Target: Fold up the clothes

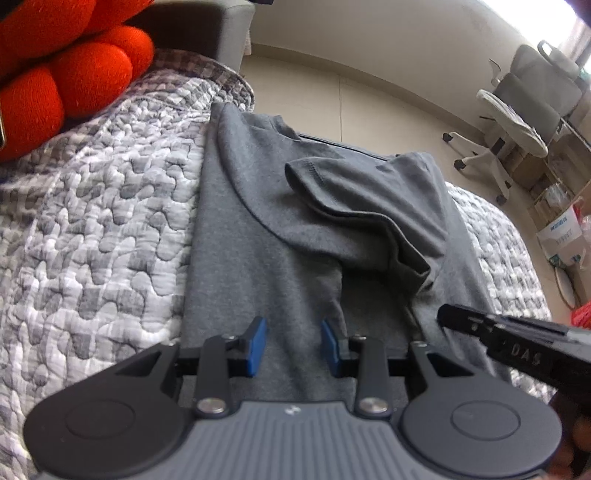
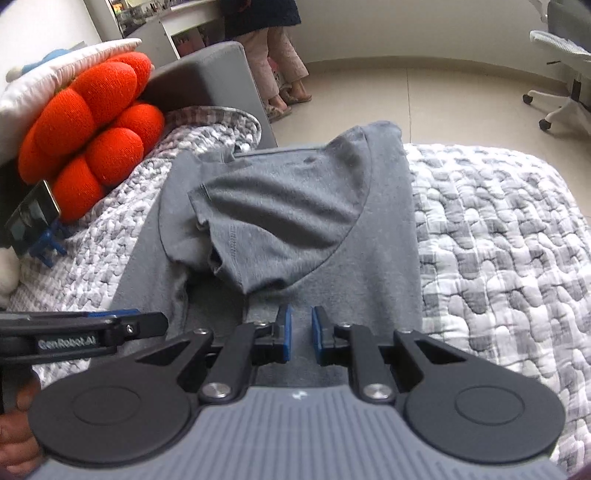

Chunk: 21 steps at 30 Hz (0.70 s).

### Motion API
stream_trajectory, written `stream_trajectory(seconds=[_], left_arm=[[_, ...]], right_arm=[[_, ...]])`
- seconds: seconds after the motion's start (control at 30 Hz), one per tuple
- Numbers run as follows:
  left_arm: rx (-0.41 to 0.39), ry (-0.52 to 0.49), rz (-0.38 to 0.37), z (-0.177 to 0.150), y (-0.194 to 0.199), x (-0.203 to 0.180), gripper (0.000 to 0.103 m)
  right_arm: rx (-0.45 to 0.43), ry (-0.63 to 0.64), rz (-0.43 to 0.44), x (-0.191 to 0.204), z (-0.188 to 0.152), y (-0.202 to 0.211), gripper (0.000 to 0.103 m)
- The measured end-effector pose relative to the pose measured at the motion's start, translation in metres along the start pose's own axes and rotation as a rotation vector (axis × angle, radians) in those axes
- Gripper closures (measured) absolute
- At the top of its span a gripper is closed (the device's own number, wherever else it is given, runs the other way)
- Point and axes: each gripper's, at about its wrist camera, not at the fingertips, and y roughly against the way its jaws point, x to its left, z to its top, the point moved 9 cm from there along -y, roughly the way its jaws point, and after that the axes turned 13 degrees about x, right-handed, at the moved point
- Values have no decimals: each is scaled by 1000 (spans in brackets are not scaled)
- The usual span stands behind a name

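Quilted bedspread point(image 2: 498, 240) carries our grey T-shirt point(image 2: 295, 206) at frame centre, sleeves folded in. Left gripper point(image 1: 293, 345) and right gripper point(image 2: 299, 334) hover over it, both parted and empty. Pinching only one layer could undo the fold.

Soft daylight everywhere, shadows pretty mild. In the left wrist view the window point(image 1: 535, 11) at the upper right is totally blown out, probably the main light source. Heavy fisheye bending at the edges, corners go dark, and the red cushion point(image 1: 55, 74) up close looks slightly soft.
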Motion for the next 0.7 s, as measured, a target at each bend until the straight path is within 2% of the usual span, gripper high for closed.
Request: stream_trajectory(seconds=[0.13,0.33,0.47,0.53,0.7], left_arm=[[11,7,-23,-10,4,0,69],[1,-39,-3,-45,14,-3,68],[-10,-129,37,-79,24,-16,64],[-10,-161,51,-92,28,-17,63],[-8,-159,29,-117,38,-12,63]], right_arm=[[-36,-7,39,5,-2,15,84],[35,55,16,20,-31,3,84],[42,118,2,35,-48,-1,84],[38,111,10,39,-55,3,84],[15,60,23,42,-85,16,85]])
